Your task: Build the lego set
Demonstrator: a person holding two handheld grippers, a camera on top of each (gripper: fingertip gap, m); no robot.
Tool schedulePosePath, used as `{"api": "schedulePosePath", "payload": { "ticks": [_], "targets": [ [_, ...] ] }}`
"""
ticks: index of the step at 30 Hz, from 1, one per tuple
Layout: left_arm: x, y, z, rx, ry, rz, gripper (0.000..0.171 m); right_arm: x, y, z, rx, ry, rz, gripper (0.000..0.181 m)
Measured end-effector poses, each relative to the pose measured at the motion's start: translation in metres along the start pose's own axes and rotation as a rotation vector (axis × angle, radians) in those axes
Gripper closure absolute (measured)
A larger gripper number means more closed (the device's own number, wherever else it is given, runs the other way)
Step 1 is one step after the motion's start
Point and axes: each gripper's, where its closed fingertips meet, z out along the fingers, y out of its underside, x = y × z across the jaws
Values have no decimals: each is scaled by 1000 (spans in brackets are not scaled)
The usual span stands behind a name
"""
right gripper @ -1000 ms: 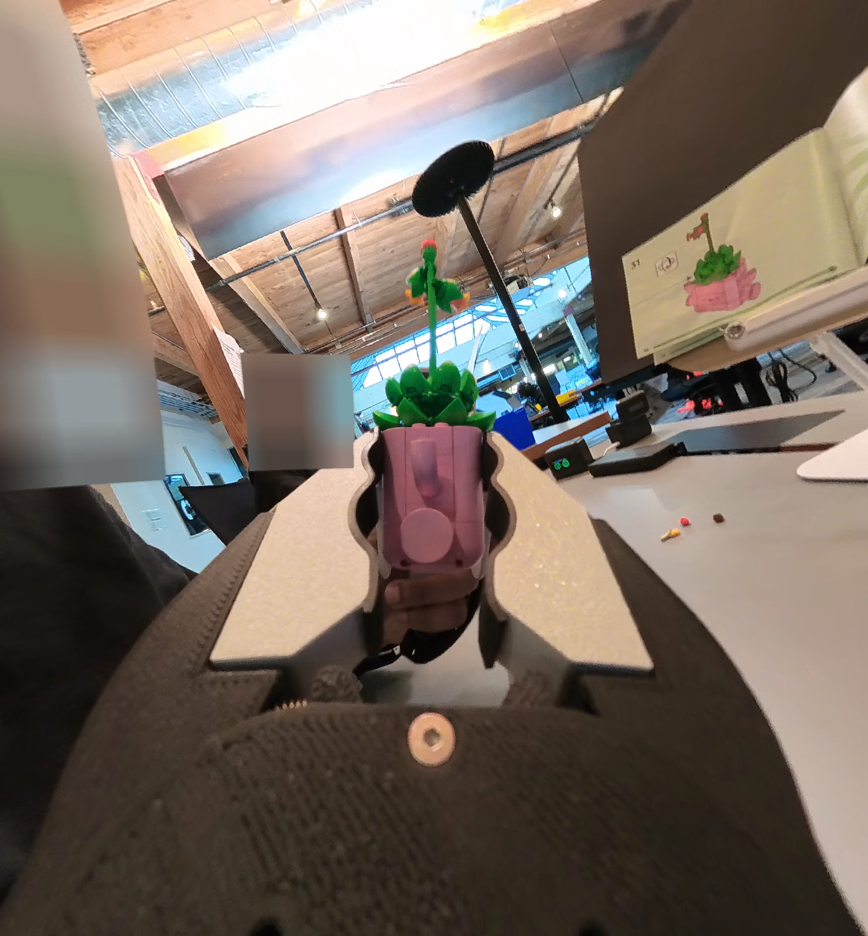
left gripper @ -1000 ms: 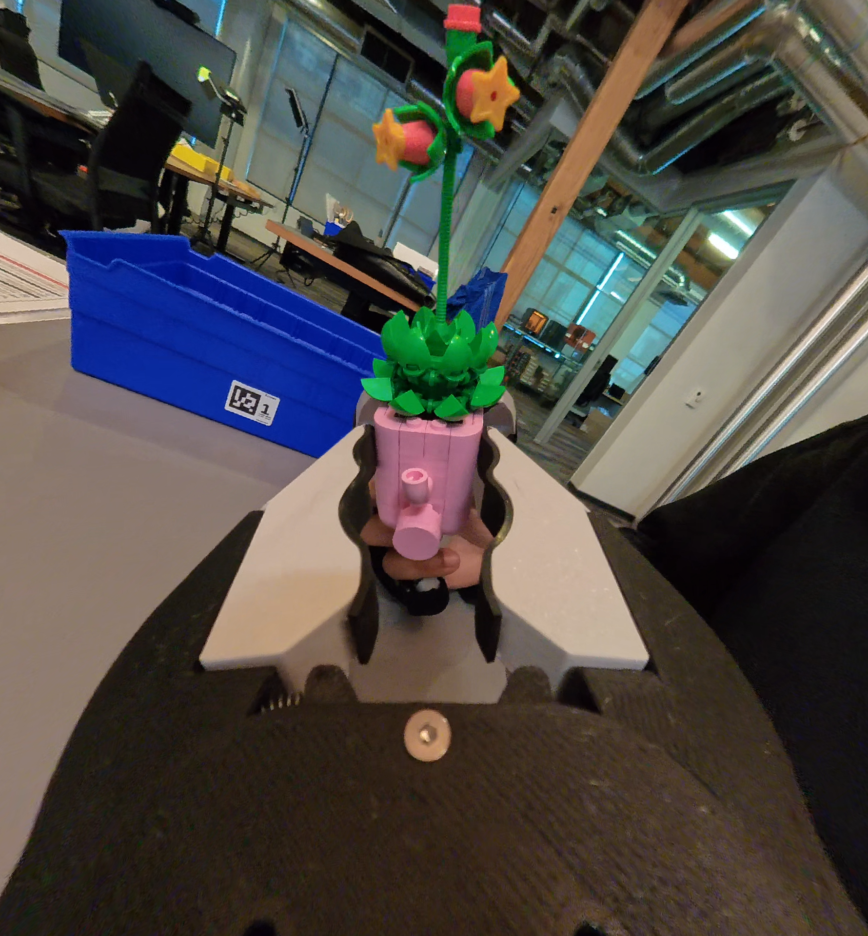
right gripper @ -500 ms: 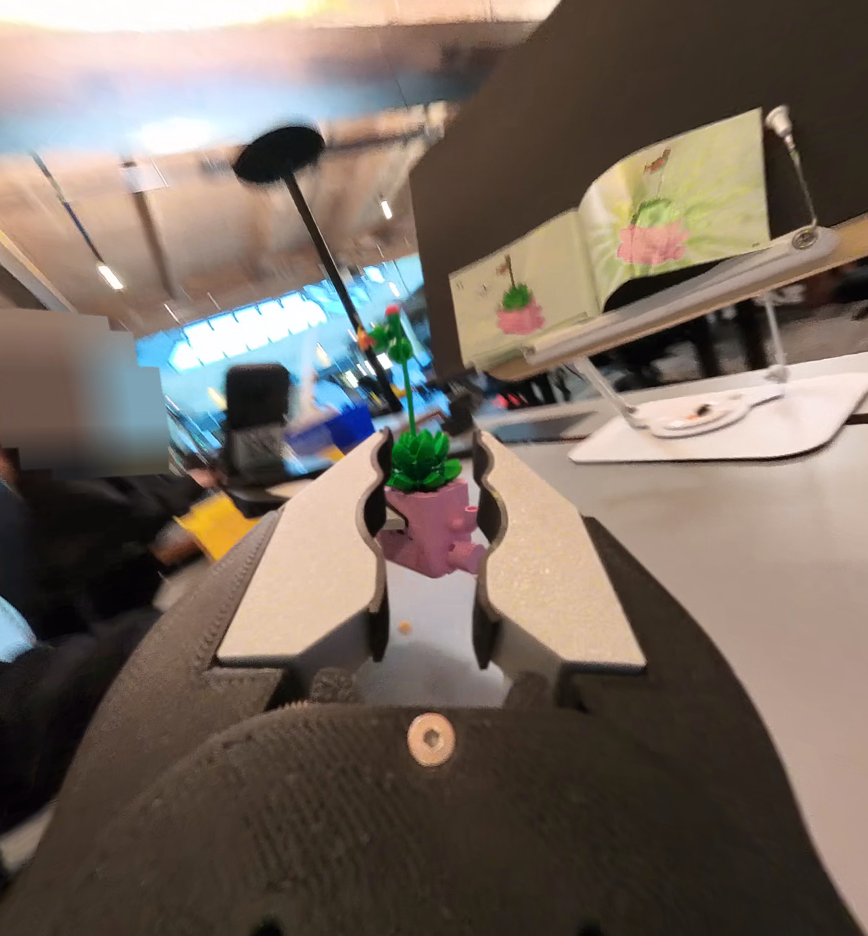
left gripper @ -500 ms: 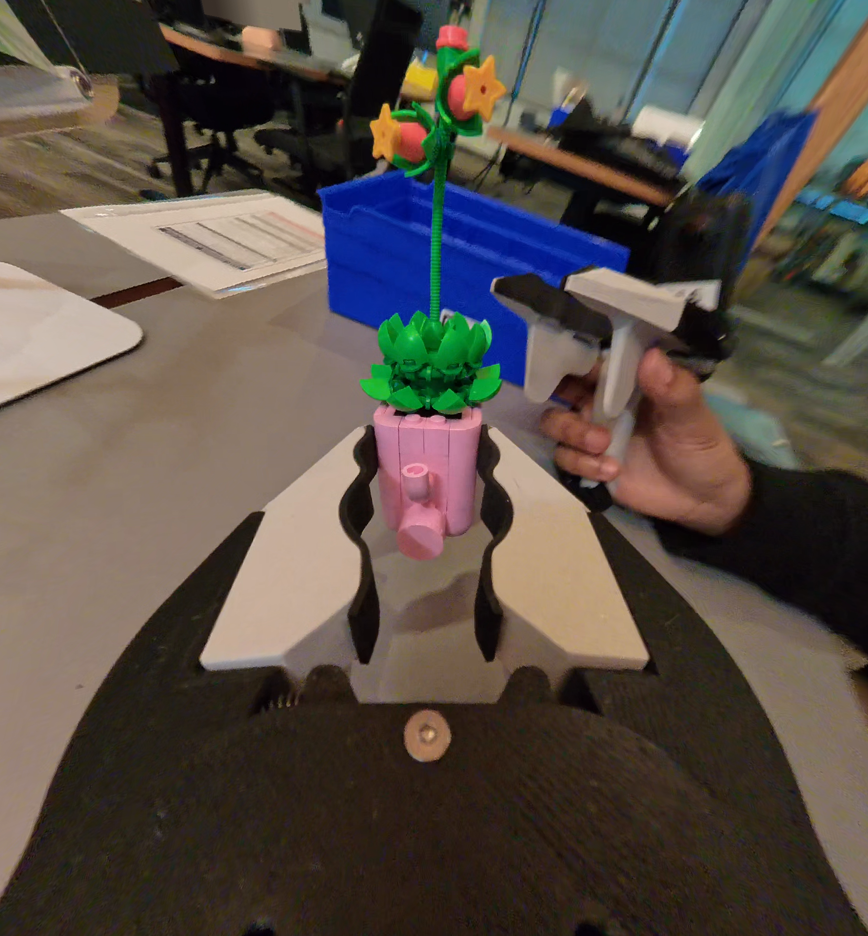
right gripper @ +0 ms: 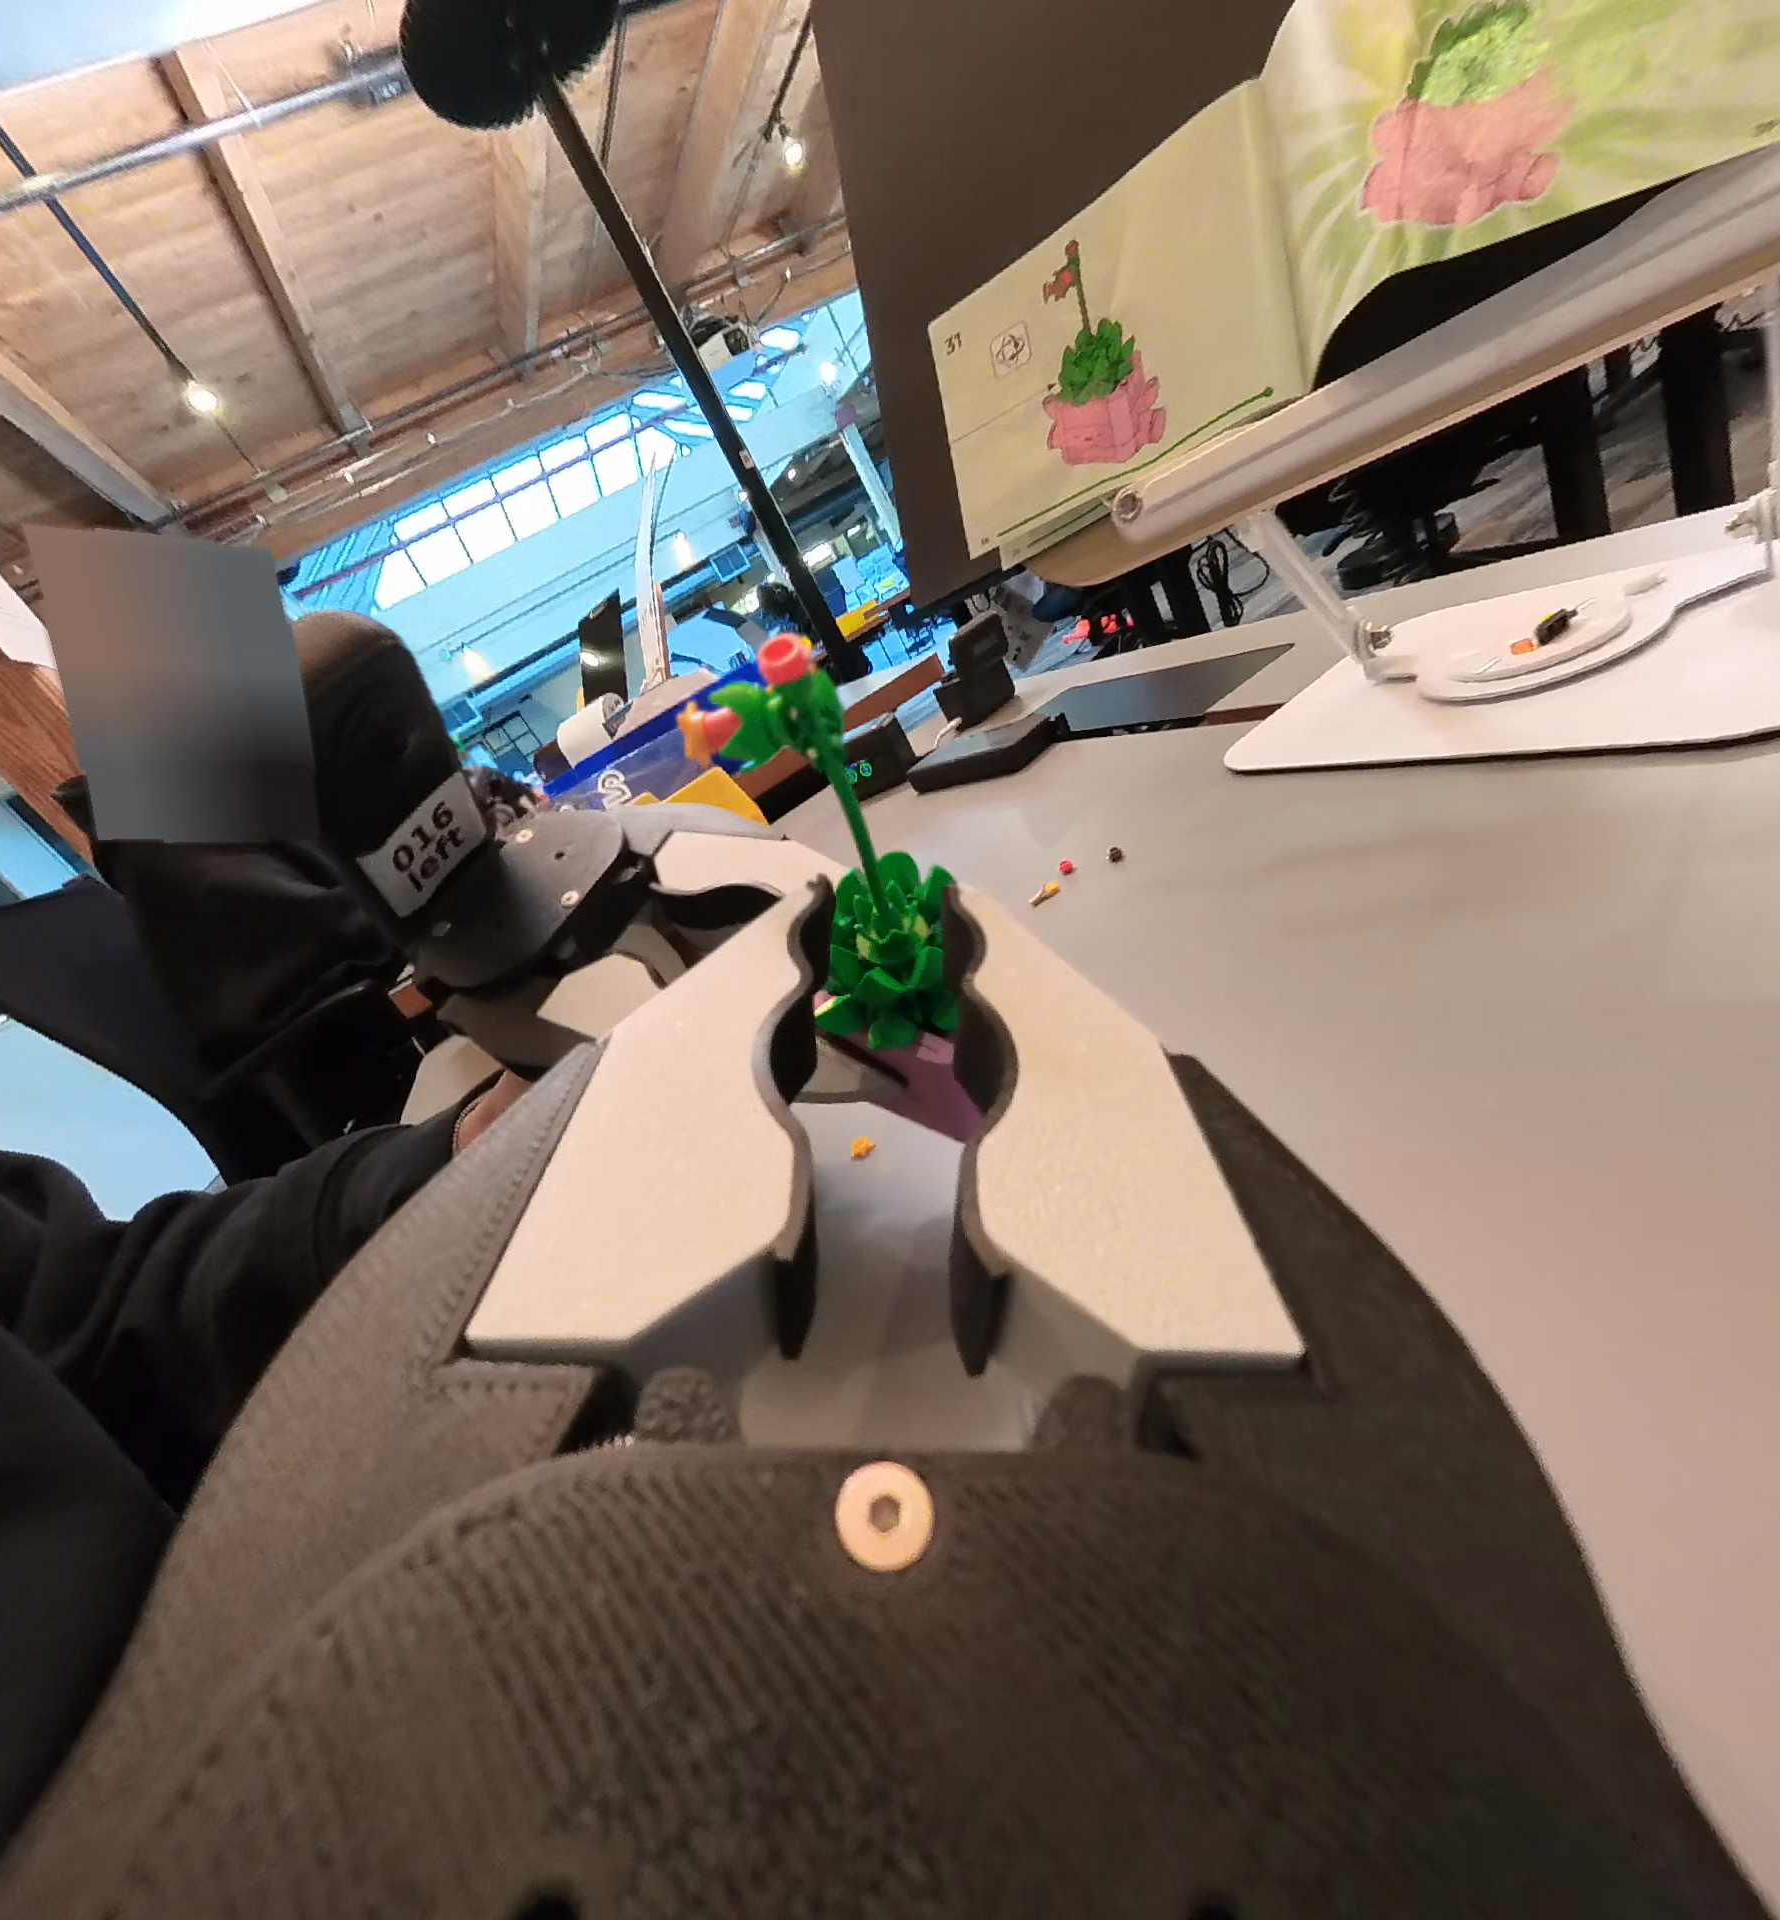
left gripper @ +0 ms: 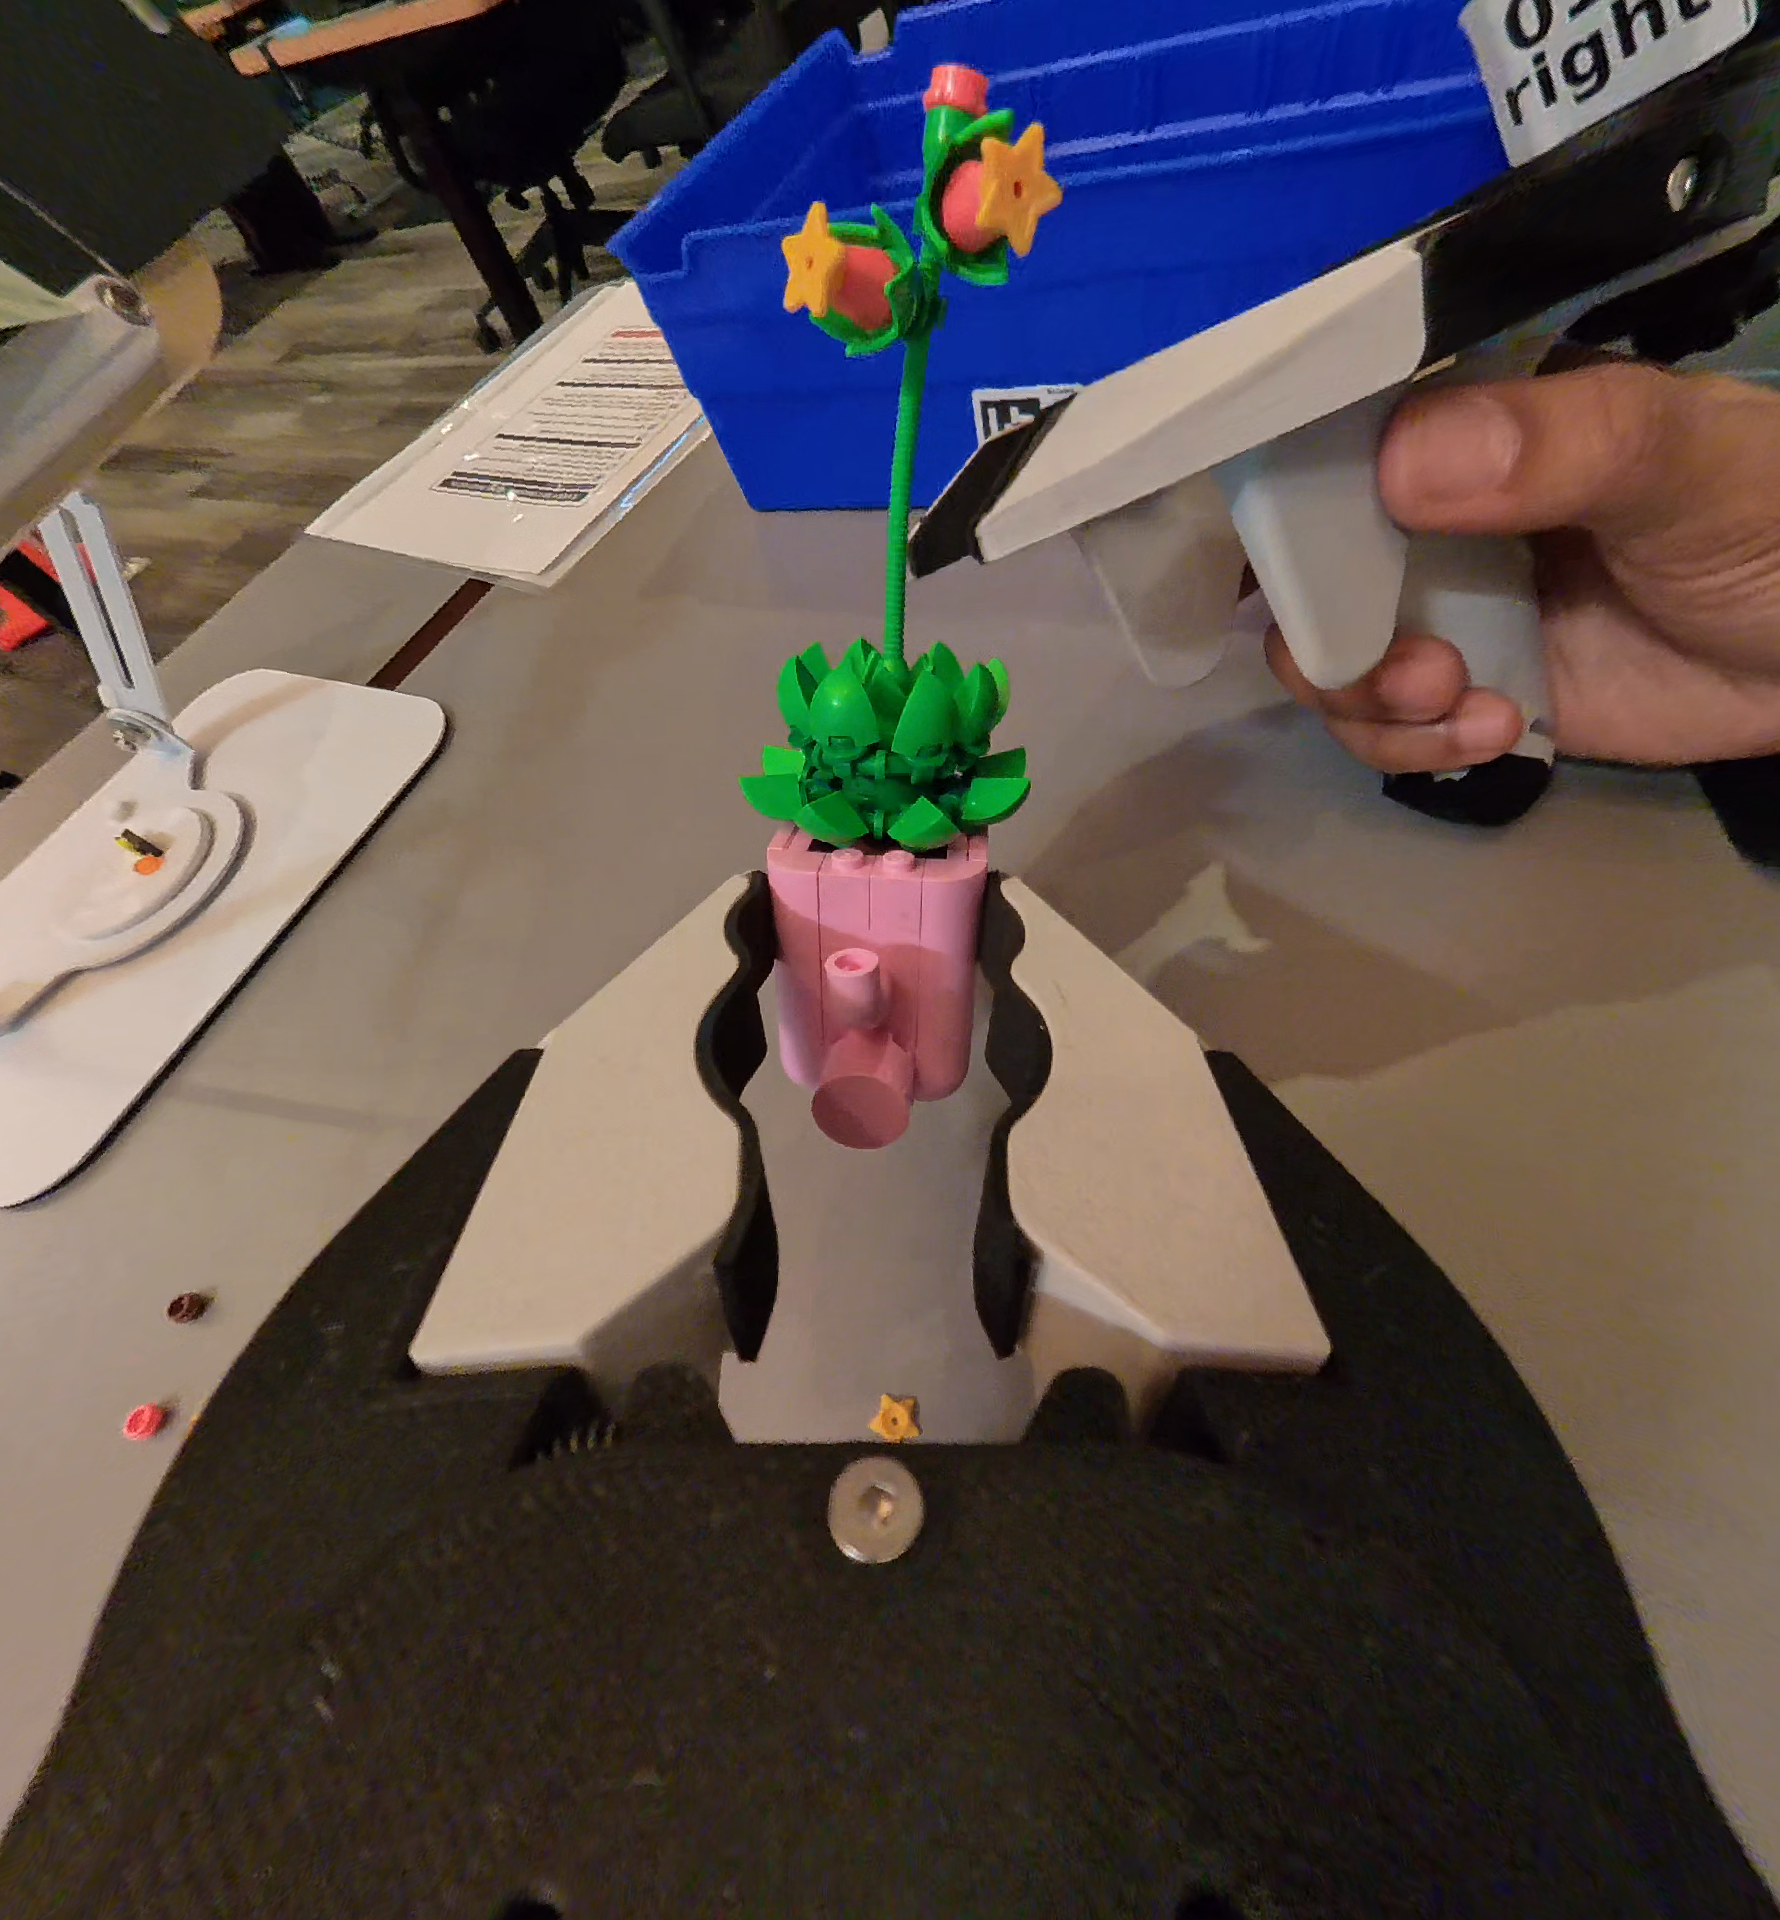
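One lego plant [left gripper: 881, 790], two star flowers [left gripper: 1016, 189], two grippers [left gripper: 873, 935], one blue bin [left gripper: 1177, 208], three loose studs lower left of the bench [left gripper: 1488, 1091].

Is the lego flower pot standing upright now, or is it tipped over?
Upright. In the left wrist view the pink pot sits straight between the left gripper fingers, green leaves on top, stem rising nearly vertical.

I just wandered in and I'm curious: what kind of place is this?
Probably a shared open-plan workshop or lab. A grey worktable holds a blue parts bin and an instruction booklet on a stand, with desks beyond under an exposed timber ceiling.
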Motion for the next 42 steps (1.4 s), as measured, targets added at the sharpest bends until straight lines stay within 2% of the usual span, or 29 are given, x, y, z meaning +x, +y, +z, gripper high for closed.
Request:
{"api": "schedulePosePath", "payload": {
  "ticks": [10,15,20,27,32,36,42],
  "targets": [
    [4,-2,2,-1,-21,57,133,1,7,5,-30,4,-10,168],
    [4,-1,2,-12,-36,80,133,6,8,4,-44,34,-47,181],
    [5,0,2,-16,-31,80,133,6,9,3,-64,43,-80,181],
    [10,-5,1,4,-13,90,133,1,6,-1,-58,-43,-27,181],
    [9,-6,0,2,-19,95,133,1,5,0,-51,-31,-50,181],
    [10,-5,1,-4,-22,101,133,0,2,0,-22,-18,-67,171],
    [12,-5,2,-9,-25,120,133,3,2,-1,-31,2,-83,181]
  ]
}}
